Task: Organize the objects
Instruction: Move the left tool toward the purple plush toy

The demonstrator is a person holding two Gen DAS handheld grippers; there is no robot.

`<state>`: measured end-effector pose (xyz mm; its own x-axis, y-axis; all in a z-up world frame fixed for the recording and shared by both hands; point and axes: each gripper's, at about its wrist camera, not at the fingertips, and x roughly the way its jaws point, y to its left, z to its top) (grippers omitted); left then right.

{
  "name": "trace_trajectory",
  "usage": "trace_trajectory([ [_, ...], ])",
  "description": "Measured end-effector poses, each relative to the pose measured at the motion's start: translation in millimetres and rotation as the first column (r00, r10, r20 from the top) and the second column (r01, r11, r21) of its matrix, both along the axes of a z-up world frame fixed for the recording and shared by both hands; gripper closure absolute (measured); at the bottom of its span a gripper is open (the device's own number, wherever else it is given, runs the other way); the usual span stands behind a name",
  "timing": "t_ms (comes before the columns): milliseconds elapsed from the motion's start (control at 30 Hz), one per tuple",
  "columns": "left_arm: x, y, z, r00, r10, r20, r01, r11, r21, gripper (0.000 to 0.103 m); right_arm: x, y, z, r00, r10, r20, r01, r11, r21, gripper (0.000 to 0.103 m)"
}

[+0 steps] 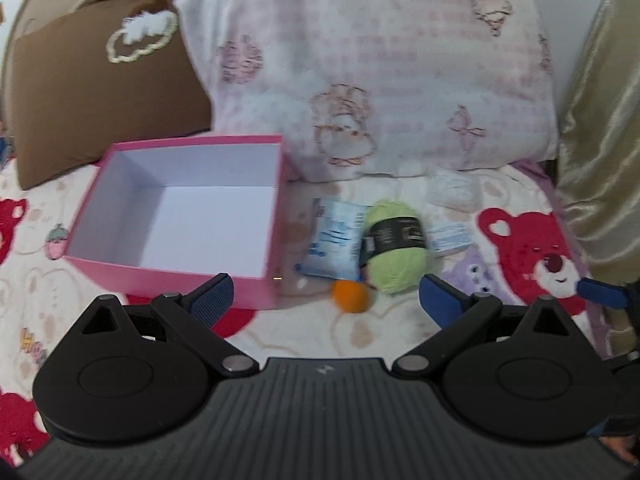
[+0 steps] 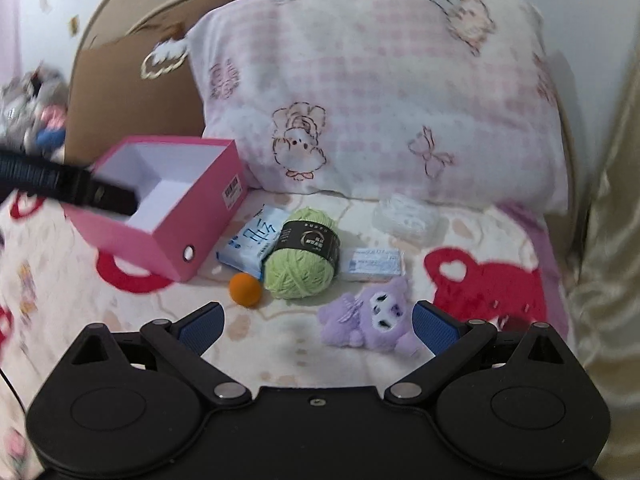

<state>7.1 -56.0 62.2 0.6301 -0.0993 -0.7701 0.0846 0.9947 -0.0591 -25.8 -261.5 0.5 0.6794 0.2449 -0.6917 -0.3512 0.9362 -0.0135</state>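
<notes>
Bed blanket (image 2: 280, 344) | both claws spread, left claw (image 1: 326, 300), right claw (image 2: 316, 326) | purple plush (image 2: 370, 318) clear only in right view

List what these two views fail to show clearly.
- Purple plush toy: in the left wrist view, mostly hidden behind the left gripper's finger.
- Pink box: near corner covered by the left gripper in the right wrist view.
- Blue packet: print blurred in the left wrist view.
</notes>
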Motion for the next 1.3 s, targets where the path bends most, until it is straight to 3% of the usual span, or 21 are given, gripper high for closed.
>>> trace_trajectory([
  [233,11,-18,-32,0.998,-0.029,-0.050,0.023,0.992,-0.124,0.003,0,3,-16,0.987,0.114,0.110,-0.114,0.993,-0.013,0.002],
  [367,19,-26,-51,0.996,-0.040,-0.077,0.028,0.987,-0.160,0.004,18,-1,-37,0.989,0.141,0.051,-0.140,0.990,-0.007,0.003],
  [500,23,-38,-66,0.996,-0.055,-0.069,0.044,0.987,-0.151,0.007,29,-11,-53,0.988,0.149,0.043,-0.148,0.989,-0.024,0.003],
  [600,25,-50,-76,0.994,-0.090,-0.057,0.082,0.988,-0.129,0.007,30,-14,-59,0.979,0.182,0.090,-0.179,0.983,-0.037,0.003],
  [733,22,-58,-81,0.992,-0.124,0.002,0.123,0.983,-0.133,0.007,29,-13,-66,0.966,0.235,0.111,-0.230,0.971,-0.057,0.003],
  [933,28,-58,-89,0.994,-0.108,0.000,0.107,0.980,-0.170,0.007,41,-23,-83,0.985,0.159,0.065,-0.163,0.985,0.058,0.003],
  [1067,33,-67,-101,0.991,-0.128,-0.029,0.122,0.980,-0.159,0.007,37,-24,-89,0.985,0.143,0.096,-0.147,0.988,0.043,0.002],
  [1233,36,-77,-114,0.991,-0.130,-0.044,0.121,0.979,-0.167,0.007,54,-39,-99,0.997,0.075,-0.008,-0.073,0.987,0.143,0.002],
  [1300,35,-83,-117,0.989,-0.146,-0.025,0.141,0.981,-0.136,0.007,54,-40,-101,0.999,0.045,0.009,-0.046,0.991,0.127,0.002],
])
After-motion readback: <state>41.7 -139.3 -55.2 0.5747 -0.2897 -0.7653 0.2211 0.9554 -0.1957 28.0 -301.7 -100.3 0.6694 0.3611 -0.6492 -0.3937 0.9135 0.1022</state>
